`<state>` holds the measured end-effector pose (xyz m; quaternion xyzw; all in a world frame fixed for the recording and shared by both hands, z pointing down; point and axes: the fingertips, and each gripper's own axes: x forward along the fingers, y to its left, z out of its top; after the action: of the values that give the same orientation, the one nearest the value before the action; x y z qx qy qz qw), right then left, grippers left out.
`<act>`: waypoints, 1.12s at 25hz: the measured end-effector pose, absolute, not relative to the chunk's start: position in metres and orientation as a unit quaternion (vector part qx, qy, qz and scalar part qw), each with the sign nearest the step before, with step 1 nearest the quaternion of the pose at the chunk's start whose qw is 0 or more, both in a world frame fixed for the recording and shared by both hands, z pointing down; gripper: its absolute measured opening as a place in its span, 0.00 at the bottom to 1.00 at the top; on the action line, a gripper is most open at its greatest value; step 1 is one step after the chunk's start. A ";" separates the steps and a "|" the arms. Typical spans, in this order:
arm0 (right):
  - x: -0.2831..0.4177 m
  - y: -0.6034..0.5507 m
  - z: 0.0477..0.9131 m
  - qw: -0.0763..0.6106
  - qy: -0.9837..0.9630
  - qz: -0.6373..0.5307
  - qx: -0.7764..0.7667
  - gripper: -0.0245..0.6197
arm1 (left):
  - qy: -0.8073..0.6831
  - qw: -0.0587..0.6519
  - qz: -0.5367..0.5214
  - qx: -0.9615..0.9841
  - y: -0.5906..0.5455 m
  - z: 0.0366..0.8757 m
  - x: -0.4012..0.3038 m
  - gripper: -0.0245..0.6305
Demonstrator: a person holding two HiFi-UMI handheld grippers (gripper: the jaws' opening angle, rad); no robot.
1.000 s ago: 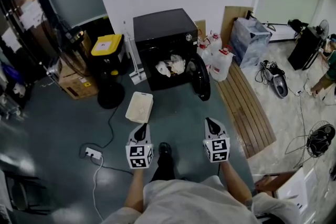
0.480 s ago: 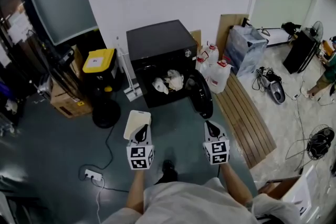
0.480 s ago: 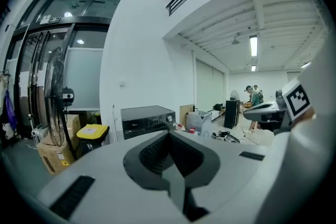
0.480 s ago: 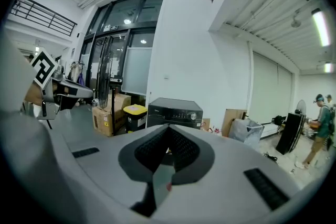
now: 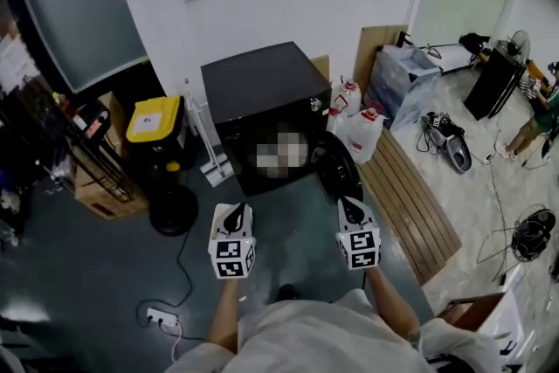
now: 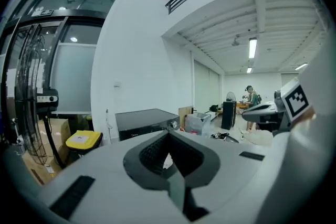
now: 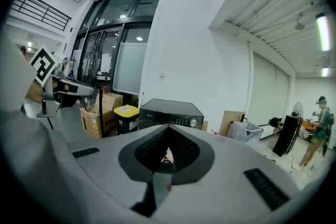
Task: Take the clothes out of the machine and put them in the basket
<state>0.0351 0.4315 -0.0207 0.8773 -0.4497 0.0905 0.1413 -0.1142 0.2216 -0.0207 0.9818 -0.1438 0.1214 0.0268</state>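
The left gripper (image 5: 236, 215) hovers with its jaws pressed together, empty. Ahead stands the black box-shaped washing machine (image 5: 258, 83), its round door (image 5: 339, 175) swung open and pale clothes (image 6: 167, 161) in its drum. The right gripper (image 5: 350, 207) is likewise closed and empty.

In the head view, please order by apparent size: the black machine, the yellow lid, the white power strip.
Largest: black machine.
Then: yellow lid.
Smallest: white power strip, although it lies nearer the camera.

Yellow-lidded bin (image 5: 155, 119), white jugs (image 5: 363, 133)
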 end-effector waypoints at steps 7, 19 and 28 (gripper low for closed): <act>0.056 0.384 -0.018 0.147 -0.446 0.098 0.877 0.07 | -0.126 0.029 0.127 0.983 0.180 -0.015 -0.084 0.07; 0.097 0.350 0.001 0.149 -0.455 0.116 0.870 0.07 | -0.129 0.036 0.144 0.980 0.150 0.002 -0.046 0.07; 0.164 0.312 0.021 0.153 -0.490 0.129 0.849 0.07 | -0.158 0.047 0.165 0.972 0.131 0.023 0.015 0.07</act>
<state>0.1636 0.3124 0.0212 0.8487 -0.4897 0.1286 0.1527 0.0151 0.1313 0.0234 0.9725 -0.1577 0.1651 0.0467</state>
